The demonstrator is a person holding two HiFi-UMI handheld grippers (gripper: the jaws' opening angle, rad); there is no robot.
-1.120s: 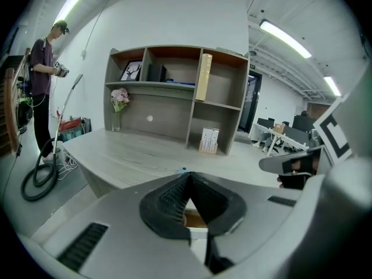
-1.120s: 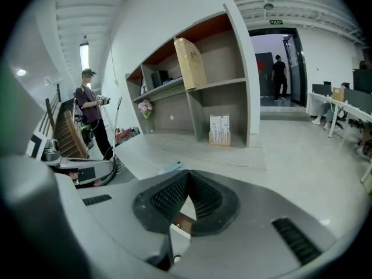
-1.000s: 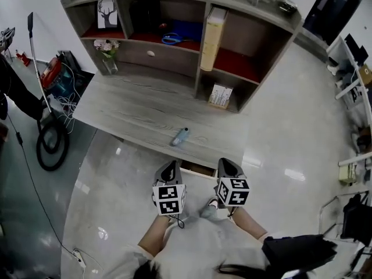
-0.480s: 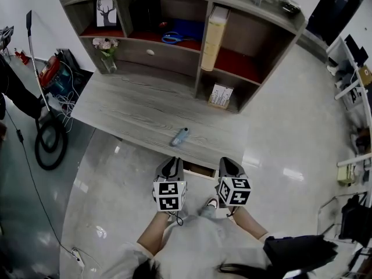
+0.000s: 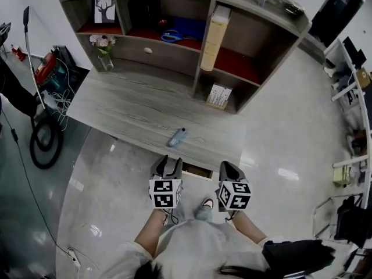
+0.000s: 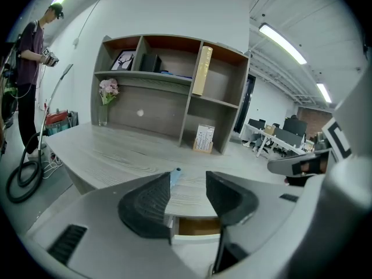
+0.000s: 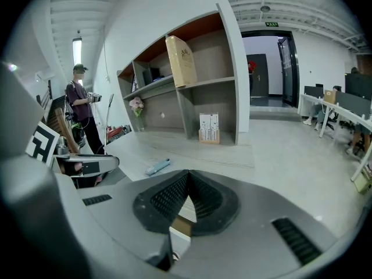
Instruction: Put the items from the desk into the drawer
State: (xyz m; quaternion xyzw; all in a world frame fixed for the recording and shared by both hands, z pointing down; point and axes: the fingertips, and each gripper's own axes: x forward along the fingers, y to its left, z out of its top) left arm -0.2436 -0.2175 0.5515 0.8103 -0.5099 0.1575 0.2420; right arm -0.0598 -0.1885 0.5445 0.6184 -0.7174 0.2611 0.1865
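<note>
Desk-clearing, at the near edge: you stand at the grey wood-grain desk with a gripper in each hand, both low in the head view's centre and neither carrying anything. The one loose object on the bare top, a slim light-blue pen-shaped item, lies near the front edge, just above centre of frame.

It sits almost straight ahead of your left gripper, a touch up and to the right of it, and well apart from your right gripper, so the left is plainly the nearer. Its long axis runs on a slant from lower left to upper right. Reaching straight ahead, you would probably meet it nearly end-on, so a turn of the wrist looks needed to close across its width.

In the left gripper view the jaws stand moderately apart with the item's tip peeping over the left jaw. In the right gripper view the jaws are pressed together on nothing.

The shallow wooden drawer stands slightly ajar under the desk edge, between your two grippers and below the item in frame.
</note>
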